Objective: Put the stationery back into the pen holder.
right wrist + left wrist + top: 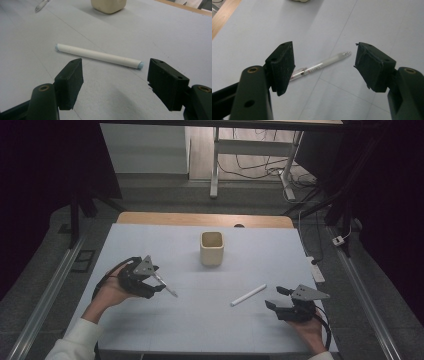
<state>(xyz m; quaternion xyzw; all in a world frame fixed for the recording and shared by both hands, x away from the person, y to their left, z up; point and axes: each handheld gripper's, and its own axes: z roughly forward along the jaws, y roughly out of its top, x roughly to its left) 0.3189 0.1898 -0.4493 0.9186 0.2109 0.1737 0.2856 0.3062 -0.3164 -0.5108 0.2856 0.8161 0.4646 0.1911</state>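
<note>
Grey bench (150, 320) carrying beige cup (212, 248) | left gripper (324, 66) hovering over clear pen (322, 65), jaws standing wide | right gripper (115, 82) sitting near white marker (100, 56), jaws gaping, nothing held

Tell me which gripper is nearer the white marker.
Right. The right gripper sits just beside the white marker, jaws open toward it. The left gripper is across the table, over the clear pen.

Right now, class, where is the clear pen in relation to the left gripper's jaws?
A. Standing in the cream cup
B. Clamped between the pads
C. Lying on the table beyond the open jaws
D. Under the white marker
C: in the left gripper view the clear pen lies flat on the table, past the left gripper, whose jaws stand apart with nothing between them.
</note>
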